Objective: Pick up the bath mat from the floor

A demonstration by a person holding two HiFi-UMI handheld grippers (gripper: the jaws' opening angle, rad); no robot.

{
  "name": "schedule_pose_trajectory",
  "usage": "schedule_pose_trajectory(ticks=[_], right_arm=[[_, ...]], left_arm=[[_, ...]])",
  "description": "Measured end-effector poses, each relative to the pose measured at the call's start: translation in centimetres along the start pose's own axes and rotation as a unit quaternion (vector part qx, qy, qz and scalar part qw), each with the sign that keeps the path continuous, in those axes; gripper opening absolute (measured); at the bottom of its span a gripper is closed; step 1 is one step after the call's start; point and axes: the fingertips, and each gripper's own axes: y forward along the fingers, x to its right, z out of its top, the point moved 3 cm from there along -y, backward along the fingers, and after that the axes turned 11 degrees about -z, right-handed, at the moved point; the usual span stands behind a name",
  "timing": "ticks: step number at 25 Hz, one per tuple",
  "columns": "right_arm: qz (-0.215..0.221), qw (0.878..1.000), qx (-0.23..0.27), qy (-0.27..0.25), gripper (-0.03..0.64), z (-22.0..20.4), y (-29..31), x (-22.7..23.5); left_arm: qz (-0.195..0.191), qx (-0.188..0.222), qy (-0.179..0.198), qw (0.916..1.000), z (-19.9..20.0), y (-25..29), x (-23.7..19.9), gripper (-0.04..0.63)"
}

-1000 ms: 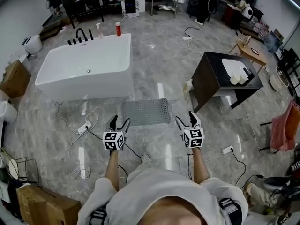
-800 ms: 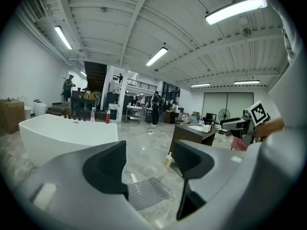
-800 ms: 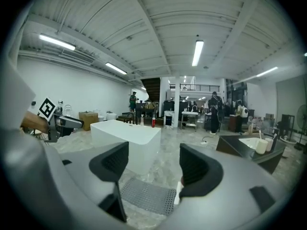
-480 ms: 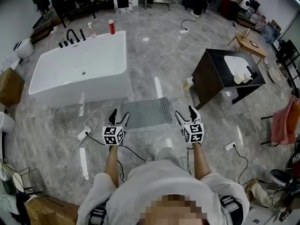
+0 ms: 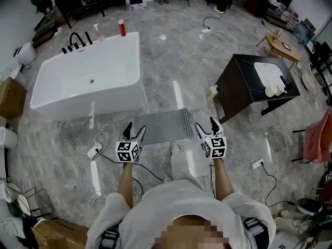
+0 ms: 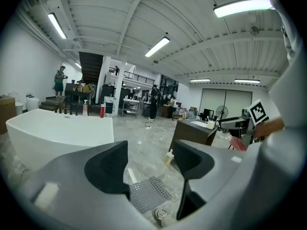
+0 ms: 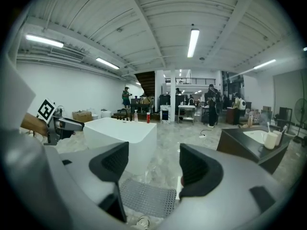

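A grey perforated bath mat lies flat on the marble floor between the bathtub and the dark cabinet. It shows low in the left gripper view and in the right gripper view. My left gripper hangs open in the air near the mat's left end, nothing between its jaws. My right gripper stands open near the mat's right end, also empty. Both are held above the floor, apart from the mat. A shoe tip stands just before the mat's near edge.
A white bathtub stands at the left. A dark vanity cabinet stands at the right, with a bottle on the floor by it. Cables and a power strip lie at the left, a socket at the right.
The person has stepped forward; both grippers have come closer to the mat and a little lower. The mat has not moved. Jaws unchanged.
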Motion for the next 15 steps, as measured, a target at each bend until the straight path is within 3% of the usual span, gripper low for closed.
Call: schedule_pose_trajectory(ticks=[15], right_arm=[[0.049, 0.998, -0.041, 0.008, 0.338, 0.8, 15.2, 4.8]], left_arm=[[0.037, -0.054, -0.028, 0.9975, 2.2, 11.5, -6.4, 0.305]])
